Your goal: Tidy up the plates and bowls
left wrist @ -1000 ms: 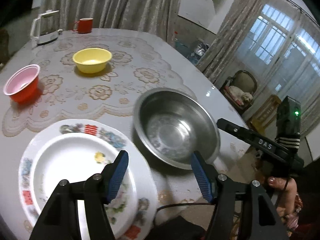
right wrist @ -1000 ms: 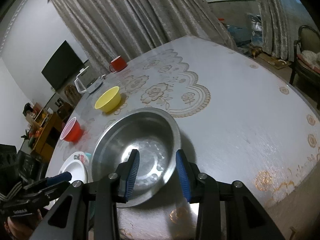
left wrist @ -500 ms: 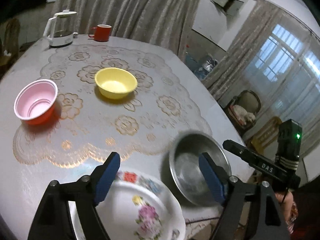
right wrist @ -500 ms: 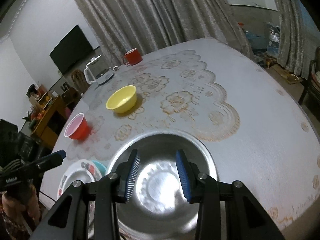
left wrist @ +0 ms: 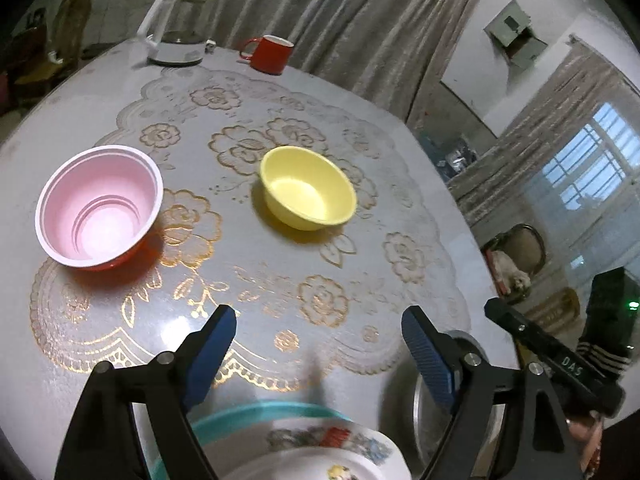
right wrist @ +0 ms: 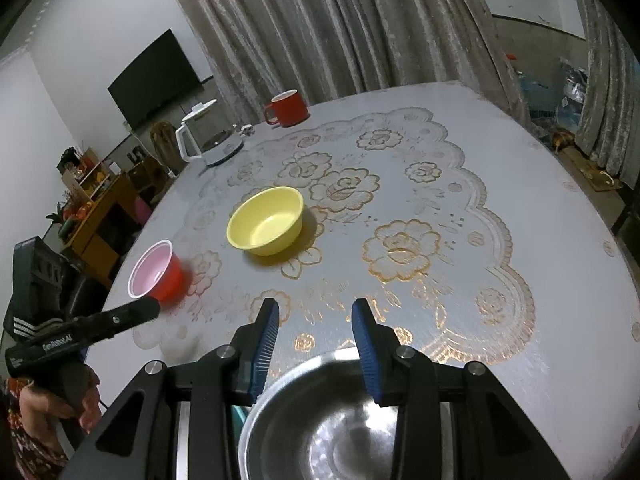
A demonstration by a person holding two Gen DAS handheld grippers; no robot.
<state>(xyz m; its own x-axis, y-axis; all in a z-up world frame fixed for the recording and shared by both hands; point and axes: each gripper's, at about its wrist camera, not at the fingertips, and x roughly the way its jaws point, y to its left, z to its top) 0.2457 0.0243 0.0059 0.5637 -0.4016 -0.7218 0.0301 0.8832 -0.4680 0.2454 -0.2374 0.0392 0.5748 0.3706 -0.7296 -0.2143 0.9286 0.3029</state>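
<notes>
My left gripper has its jaws opening wide with nothing between them, above the flowered plate at the table edge. My right gripper stands partly apart, empty, over the steel bowl. The yellow bowl and red bowl sit apart on the tablecloth.
</notes>
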